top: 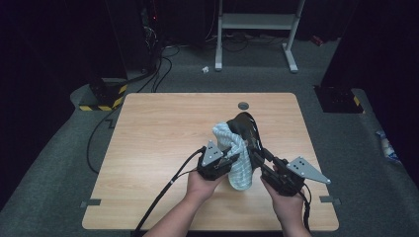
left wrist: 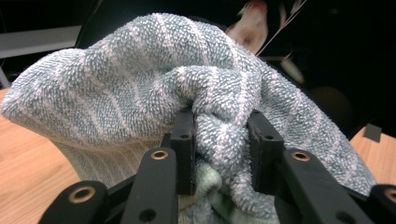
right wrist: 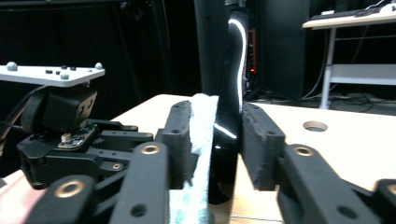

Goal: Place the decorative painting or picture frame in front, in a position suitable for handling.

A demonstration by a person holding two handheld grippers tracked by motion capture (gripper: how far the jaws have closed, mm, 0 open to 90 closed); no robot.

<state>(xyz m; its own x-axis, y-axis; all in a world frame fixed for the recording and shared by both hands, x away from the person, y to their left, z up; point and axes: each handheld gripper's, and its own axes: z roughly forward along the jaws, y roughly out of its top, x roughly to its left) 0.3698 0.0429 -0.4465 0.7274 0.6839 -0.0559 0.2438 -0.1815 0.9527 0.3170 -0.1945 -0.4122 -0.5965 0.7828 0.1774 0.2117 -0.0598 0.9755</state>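
A pale blue-green striped towel (top: 237,165) is draped over a glossy black object (top: 242,124) near the middle of the wooden table (top: 163,133). My left gripper (top: 234,158) is shut on a bunched fold of the towel (left wrist: 140,93), which sits pinched between its two pads (left wrist: 184,140). My right gripper (top: 256,150) reaches in from the right. Its jaws straddle the towel's edge (right wrist: 201,135) and a thin glossy black wall (right wrist: 226,116) of the object. The far pad (right wrist: 261,144) stands slightly off the black wall, so this gripper is open.
A round cable hole (top: 243,105) lies in the table behind the object. Beyond the table, a white metal stand (top: 257,22) is on the grey floor. Cables and a yellow-and-black striped base (top: 106,96) lie at the back left. My left gripper's body (right wrist: 60,126) is close beside the right jaws.
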